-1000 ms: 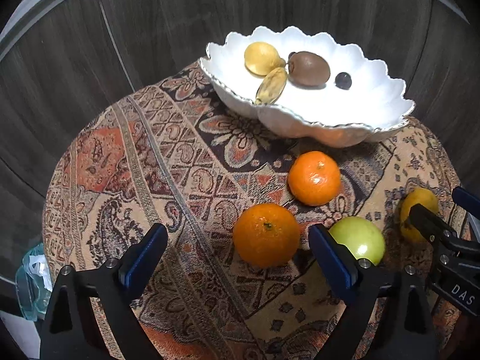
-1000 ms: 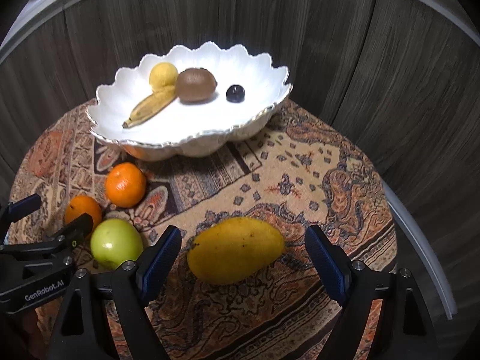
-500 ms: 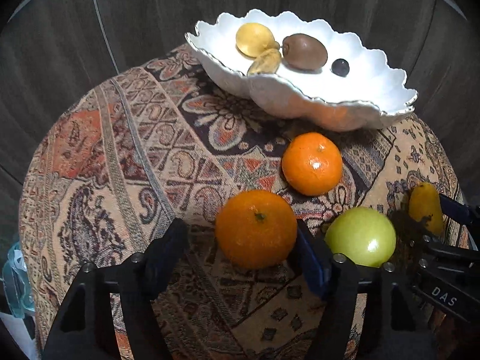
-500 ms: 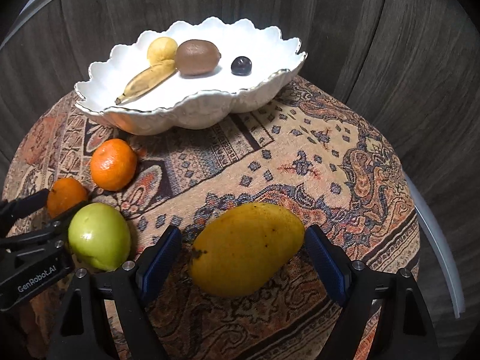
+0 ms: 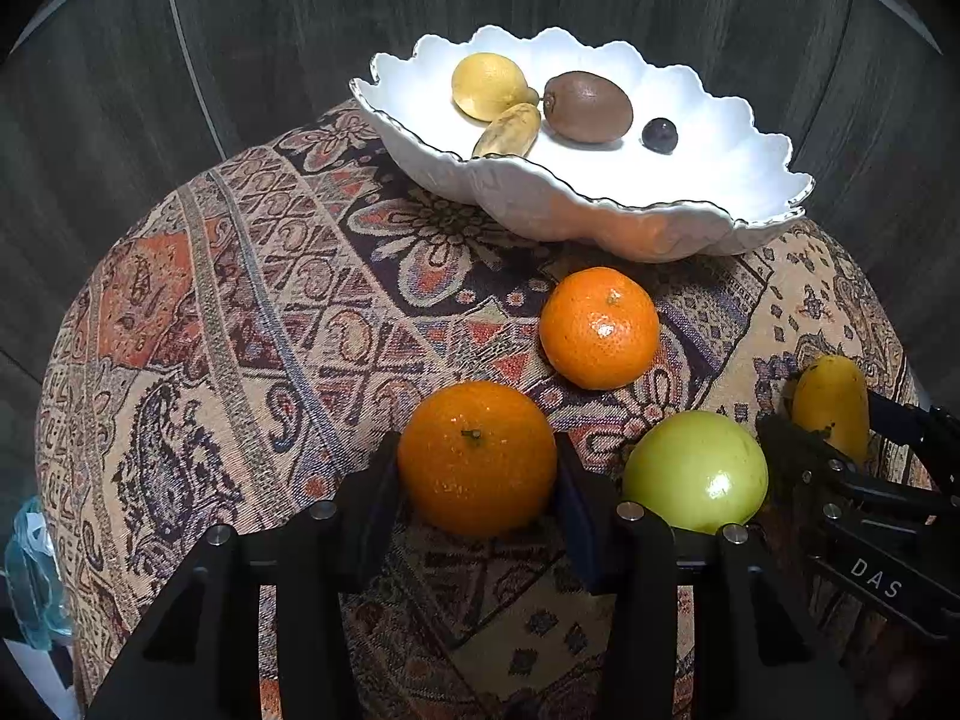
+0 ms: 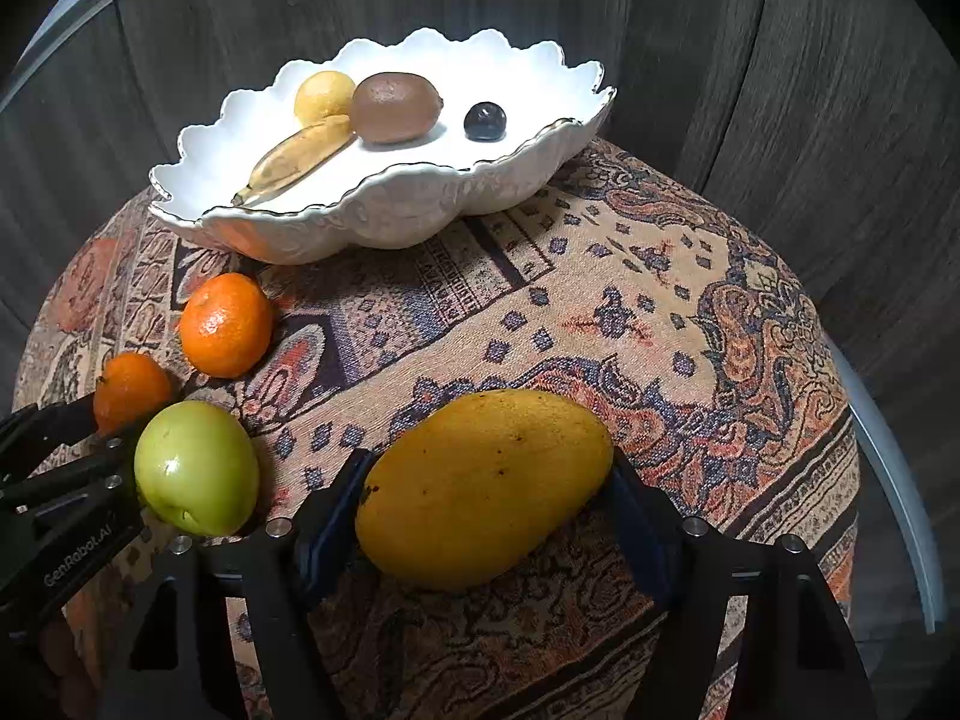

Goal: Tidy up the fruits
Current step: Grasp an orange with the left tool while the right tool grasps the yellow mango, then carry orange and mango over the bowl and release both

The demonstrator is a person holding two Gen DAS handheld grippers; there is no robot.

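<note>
My left gripper [image 5: 477, 483] is shut on the near orange [image 5: 477, 457], which sits on the patterned cloth. My right gripper [image 6: 486, 504] is shut on the yellow mango [image 6: 486, 486]; the mango also shows in the left wrist view [image 5: 831, 405]. A second orange [image 5: 599, 327] lies nearer the bowl. A green apple [image 5: 696, 471] lies between the two grippers. The white scalloped bowl [image 5: 708, 222] at the back holds a lemon [image 5: 489, 86], a small banana [image 5: 507, 132], a kiwi [image 5: 588, 106] and a dark grape [image 5: 659, 135].
The round table is covered by a patterned cloth [image 5: 240, 300] that drops off at the edges. Dark wood panels stand close behind the bowl. A plastic bag [image 5: 30, 576] lies low on the left.
Both grippers moved forward and closed: the left jaws now press the near orange, the right jaws press the mango. Both were open around the fruits before.
</note>
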